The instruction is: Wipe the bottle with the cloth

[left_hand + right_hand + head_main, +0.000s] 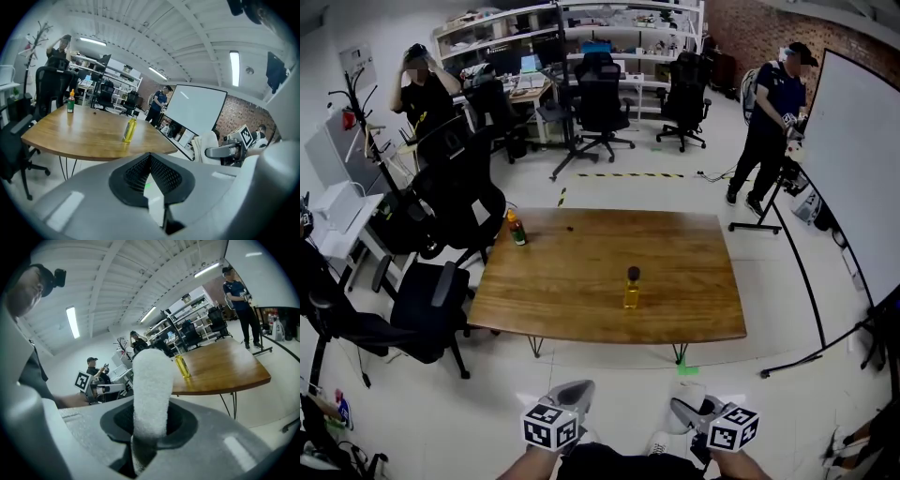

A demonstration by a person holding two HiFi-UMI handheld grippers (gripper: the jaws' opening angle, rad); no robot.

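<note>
A yellow bottle (631,289) with a black cap stands upright near the front edge of the wooden table (581,272). Both grippers hang low at the bottom of the head view, well short of the table. My left gripper (574,392) is shut with nothing between its jaws; the left gripper view shows the bottle (129,130) far ahead of them. My right gripper (682,410) is shut on a white cloth (151,385), which sticks up out of the jaws. The bottle (182,365) stands beyond it on the table.
A second bottle (517,228) with an orange cap stands at the table's far left corner. Black office chairs (431,300) crowd the table's left side. A whiteboard (862,159) stands at the right. Two people stand at the back of the room.
</note>
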